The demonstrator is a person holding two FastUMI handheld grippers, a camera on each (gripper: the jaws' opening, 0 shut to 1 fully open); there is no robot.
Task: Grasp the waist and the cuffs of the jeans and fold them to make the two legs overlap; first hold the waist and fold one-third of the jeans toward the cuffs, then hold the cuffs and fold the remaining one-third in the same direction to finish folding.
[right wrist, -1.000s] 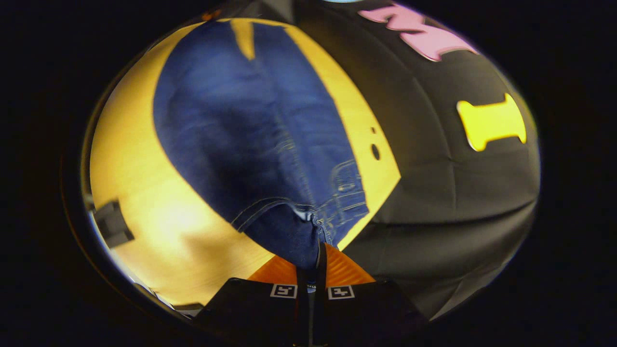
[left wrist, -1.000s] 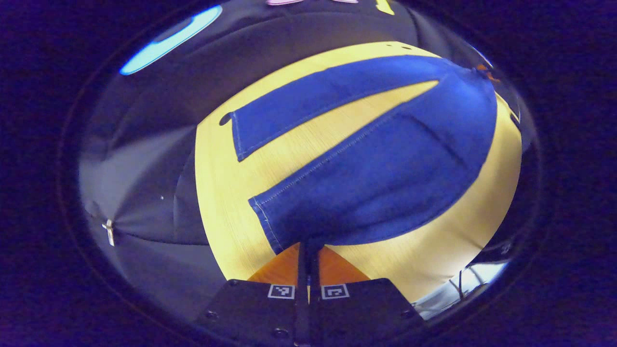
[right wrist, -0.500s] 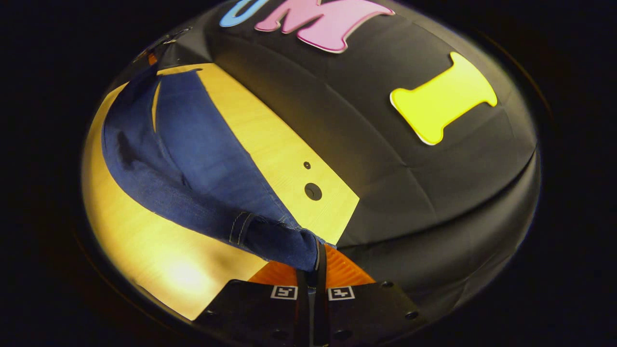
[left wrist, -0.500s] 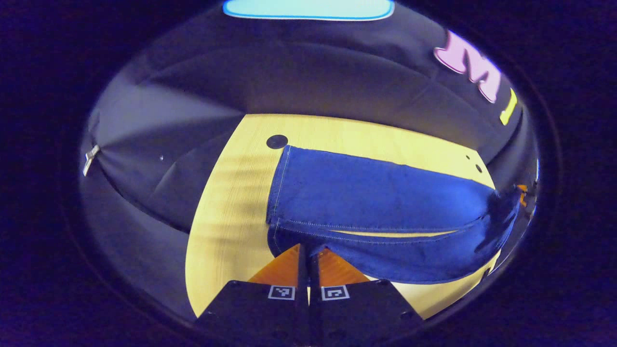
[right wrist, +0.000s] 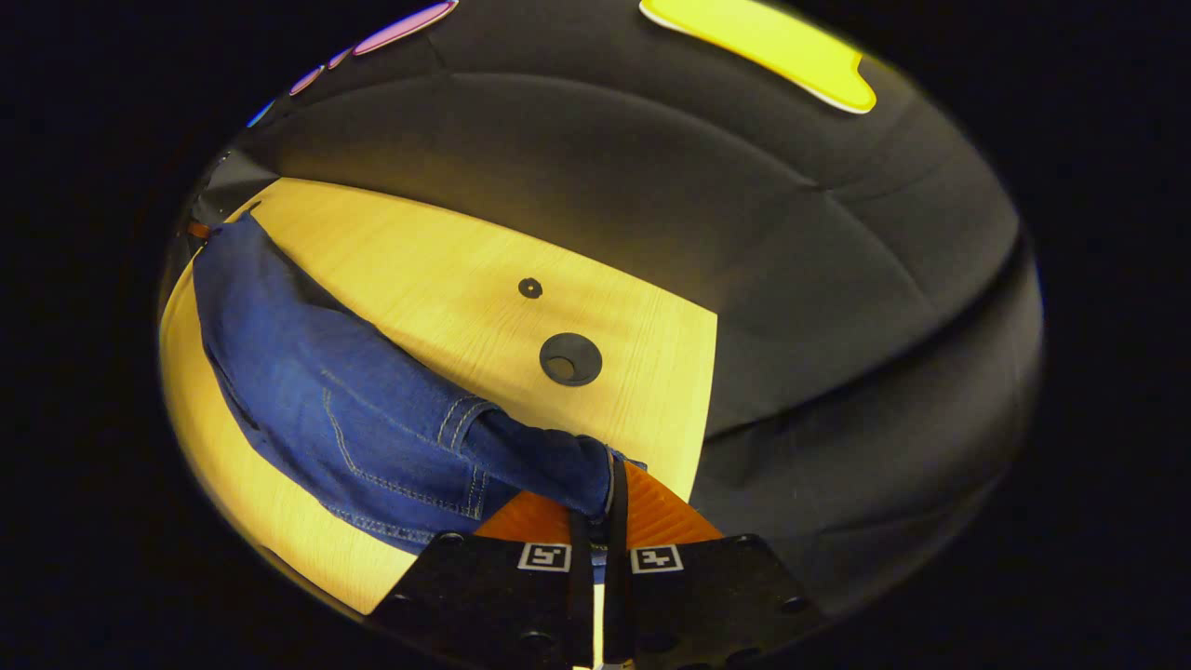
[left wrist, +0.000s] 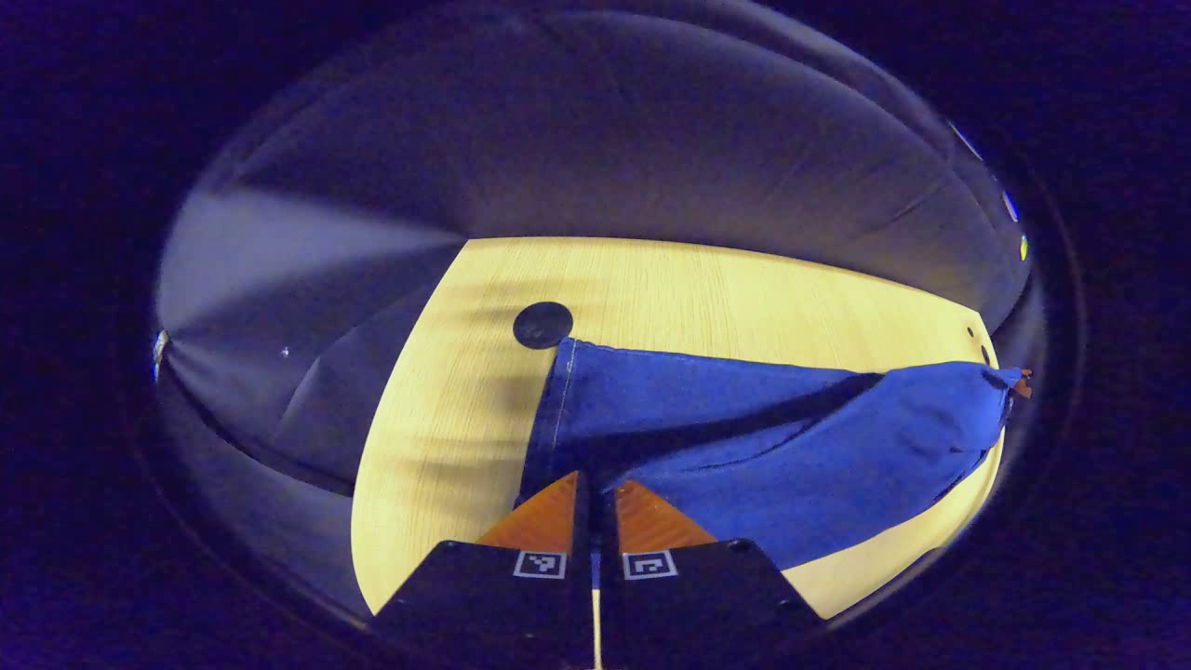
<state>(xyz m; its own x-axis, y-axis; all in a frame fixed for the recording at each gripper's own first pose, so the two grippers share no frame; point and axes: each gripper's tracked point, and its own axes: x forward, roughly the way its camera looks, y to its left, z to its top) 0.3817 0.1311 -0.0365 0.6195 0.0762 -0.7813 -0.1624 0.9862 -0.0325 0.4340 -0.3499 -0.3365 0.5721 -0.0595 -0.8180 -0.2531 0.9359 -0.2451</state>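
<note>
A: Start with the biggest thing. Where are the jeans (left wrist: 744, 437) right now?

B: Stretched across the pale wooden surface (left wrist: 707, 279), one leg flat on it, the other held up and partly over it. The left gripper (left wrist: 595, 502) has its fingers pressed together on the raised leg's cuff end; in the right gripper view the right gripper (right wrist: 609, 507) pinches the bunched waist (right wrist: 549, 465), beside a belt loop.

A: So the step in hand?

B: I'd judge it's the first one, laying one leg onto the other. The lower cuff (left wrist: 556, 409) lies just beside a dark round hole (left wrist: 542, 325) in the surface, a handy mark for lining up.

A: How to do it well?

B: Keep the cloth taut between the two grips so the upper leg doesn't sag in the middle. Bring both ends down together, set cuff edge on cuff edge and outer seam on outer seam, and only then let go. Denim is stiff and heavy, so a slack middle would probably leave a ridge that spoils the later thirds.

A: Any brand or writing on them?

B: None legible. Pale stitching (right wrist: 368, 470) shows on the denim, but no tag or patch I can read. The square coded markers (left wrist: 539, 564) on the gripper body carry patterns, not words.
</note>
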